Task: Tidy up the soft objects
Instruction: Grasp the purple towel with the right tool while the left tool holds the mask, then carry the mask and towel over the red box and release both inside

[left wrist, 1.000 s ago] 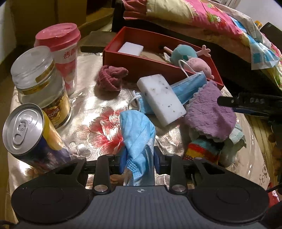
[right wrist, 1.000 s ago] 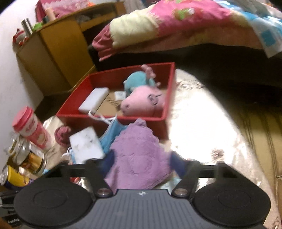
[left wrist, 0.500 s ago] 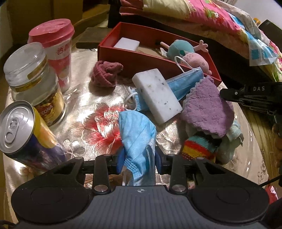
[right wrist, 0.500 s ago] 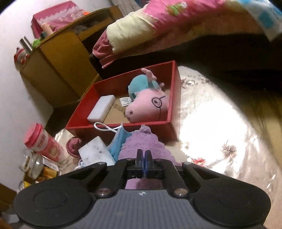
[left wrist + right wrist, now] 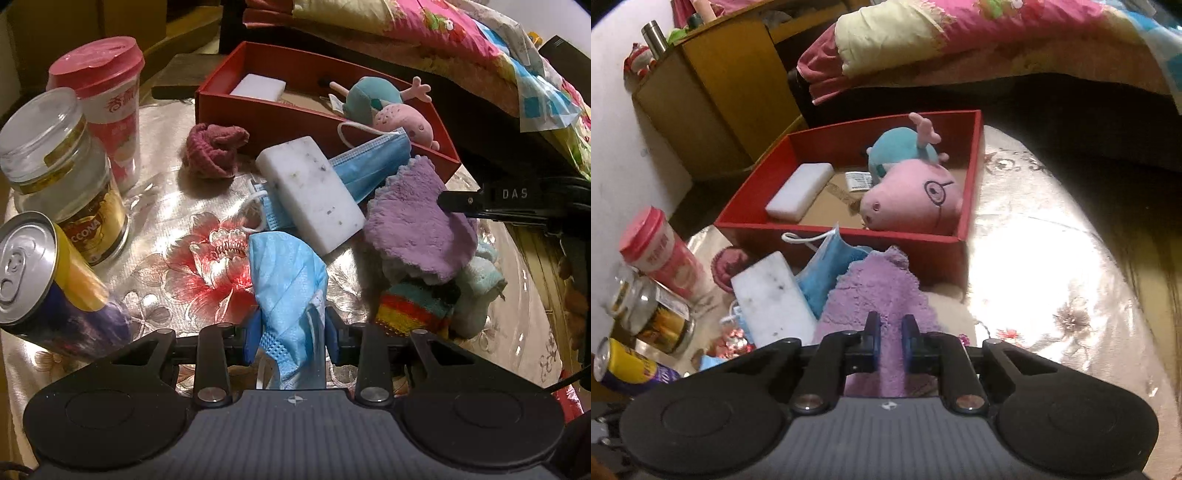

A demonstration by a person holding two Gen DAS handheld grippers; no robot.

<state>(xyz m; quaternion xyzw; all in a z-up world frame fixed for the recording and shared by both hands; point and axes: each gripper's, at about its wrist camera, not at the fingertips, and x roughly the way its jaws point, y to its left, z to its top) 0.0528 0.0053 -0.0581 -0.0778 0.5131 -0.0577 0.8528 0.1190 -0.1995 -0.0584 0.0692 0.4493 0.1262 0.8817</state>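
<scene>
Clutter: a speckled sponge (image 5: 310, 192) and second mask (image 5: 373, 166) are seen far of the crumpled mask (image 5: 288, 280).
Left hand-held gripper (image 5: 290, 332): clamped on that mask, its long axis running near to far.
Right hand-held gripper (image 5: 891, 343): seemingly pinched on the purple cloth (image 5: 879, 295), near the red box (image 5: 849, 240).

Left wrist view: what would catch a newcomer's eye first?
A crumpled blue mask sits front and centre, pinched in the left gripper. Behind it, a red box holds a pink pig plush. A purple cloth lies to the right.
</scene>
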